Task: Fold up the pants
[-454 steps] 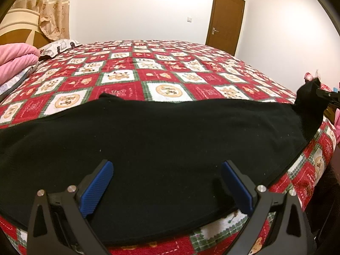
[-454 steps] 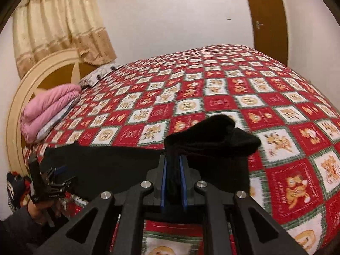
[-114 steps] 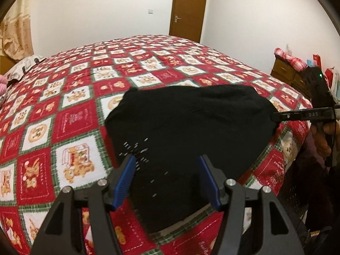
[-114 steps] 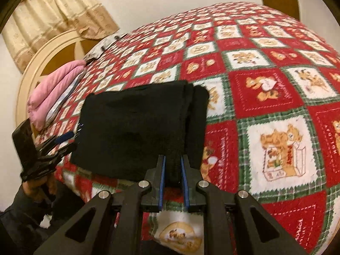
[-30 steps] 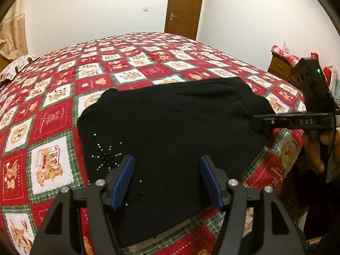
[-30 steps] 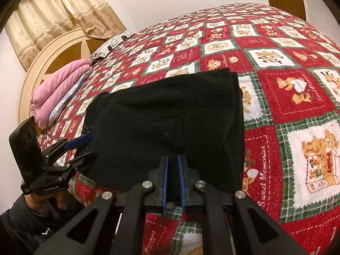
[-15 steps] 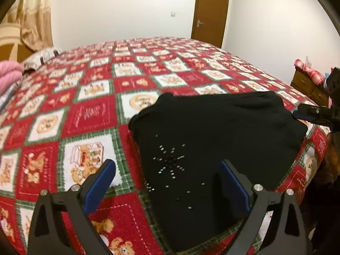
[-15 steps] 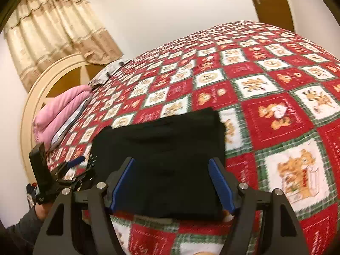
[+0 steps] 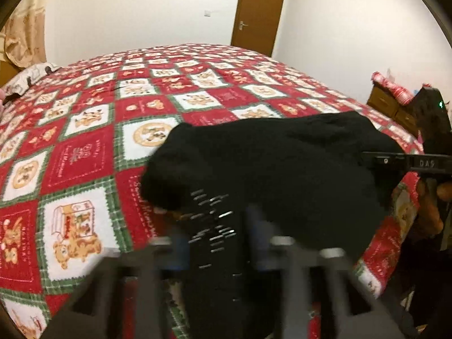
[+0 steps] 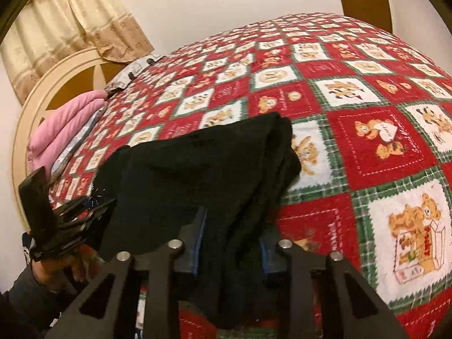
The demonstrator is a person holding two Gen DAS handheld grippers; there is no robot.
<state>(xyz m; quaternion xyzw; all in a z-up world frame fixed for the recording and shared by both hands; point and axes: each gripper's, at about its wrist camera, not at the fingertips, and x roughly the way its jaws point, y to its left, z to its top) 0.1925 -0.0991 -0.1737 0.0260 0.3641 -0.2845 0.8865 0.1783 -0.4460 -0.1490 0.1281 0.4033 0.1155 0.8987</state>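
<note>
The black pants [image 9: 282, 169] lie folded into a thick pad on the red patchwork quilt [image 9: 79, 163], near the bed's front edge. My left gripper [image 9: 216, 243] is motion-blurred; its jaws are closing on the near left edge with the cloth filling the gap. That corner stands lifted off the quilt. In the right wrist view the pants [image 10: 197, 163] bunch up between the blue pads of my right gripper [image 10: 231, 243], whose jaws are closing on the near right edge. Each gripper shows in the other's view: the right gripper [image 9: 378, 159] and the left gripper [image 10: 99, 209].
Folded pink blankets [image 10: 62, 132] lie by the round headboard [image 10: 56, 84] under a curtain [image 10: 70, 19]. A brown door [image 9: 258, 11] is in the far wall. A wooden nightstand [image 9: 389, 107] stands at the right. A person's hand [image 10: 65, 265] holds the left gripper.
Half a second ago both grippers stood wide open over the pants. Both now have their jaws drawn in on the near edge, and the cloth there has risen off the quilt.
</note>
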